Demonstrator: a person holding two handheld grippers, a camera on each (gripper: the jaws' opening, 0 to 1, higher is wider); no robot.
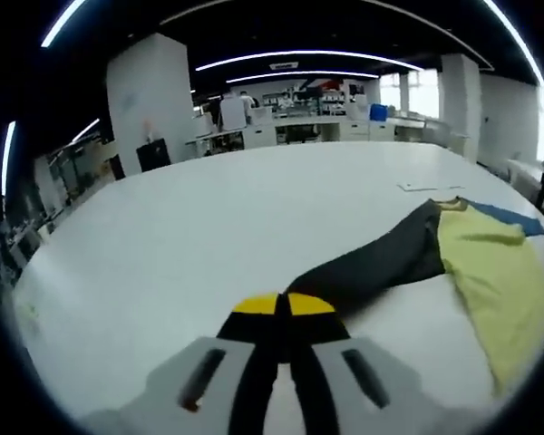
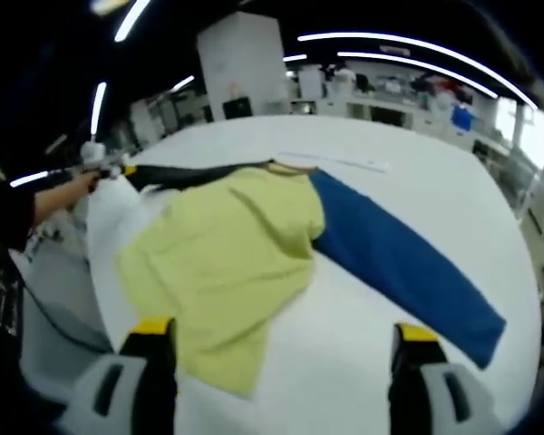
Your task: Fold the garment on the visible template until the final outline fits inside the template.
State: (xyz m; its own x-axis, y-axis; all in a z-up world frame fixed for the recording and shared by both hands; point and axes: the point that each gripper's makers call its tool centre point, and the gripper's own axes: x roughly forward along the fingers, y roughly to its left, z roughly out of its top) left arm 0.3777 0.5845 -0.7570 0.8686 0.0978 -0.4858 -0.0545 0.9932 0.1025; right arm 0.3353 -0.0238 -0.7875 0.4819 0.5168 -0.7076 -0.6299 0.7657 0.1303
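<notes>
A large open workroom stood under a dark ceiling crossed by long curved white light strips (image 1: 299,60). A broad white counter (image 1: 236,227) stretched toward the far end. A thick white square pillar (image 1: 150,91) rose behind it, with a dark chair (image 1: 153,154) at its base. Farther back were desks, shelves and a blue bin (image 1: 378,111). Bright windows (image 1: 426,91) lit the right side.

grey left gripper (image 1: 284,306) with yellow-tipped black fingers (image 1: 254,304).
</notes>
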